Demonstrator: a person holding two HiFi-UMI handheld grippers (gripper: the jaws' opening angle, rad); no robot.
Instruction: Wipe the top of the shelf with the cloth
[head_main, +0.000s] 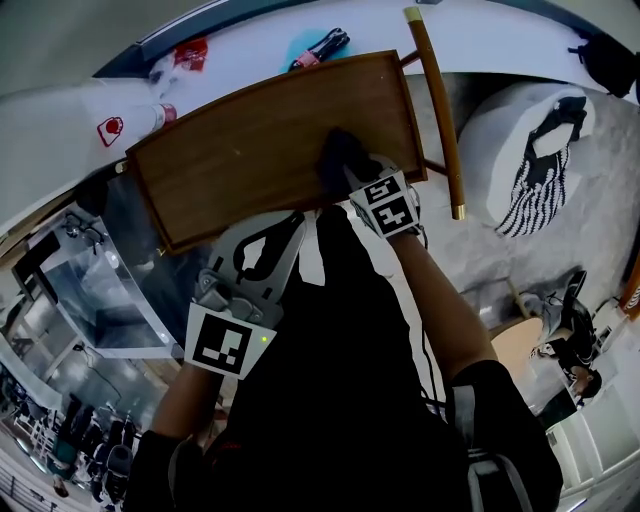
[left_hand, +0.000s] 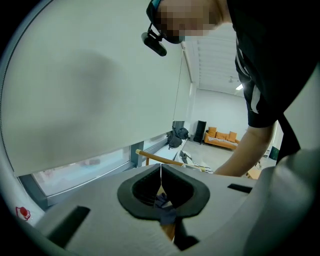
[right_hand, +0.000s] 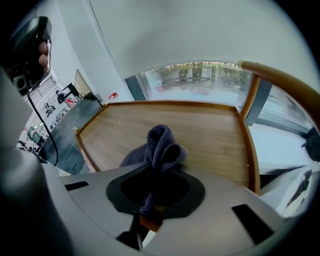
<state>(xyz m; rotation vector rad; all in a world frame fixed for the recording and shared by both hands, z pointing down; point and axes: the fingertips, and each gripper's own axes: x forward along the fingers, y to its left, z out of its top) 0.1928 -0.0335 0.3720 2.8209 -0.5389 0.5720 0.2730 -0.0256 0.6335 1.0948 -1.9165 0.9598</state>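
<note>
Vertically bunched cloth in right claw, on shelf top.

- I read the head view from above the person, facing steeply down; it takes in the whole shelf top, the left gripper and the right gripper from some height.
- The right gripper view rides just behind its own jaws, low and very near the shelf top; it faces across the wood toward a window; the cloth fills its near centre.
- The left gripper view rides behind its pressed-together jaws; it tilts upward, toward a pale wall and the far room.
- Head and right gripper views share the shelf top, the cloth and the wooden rail; the left gripper view shares the wooden rail with them.
</note>
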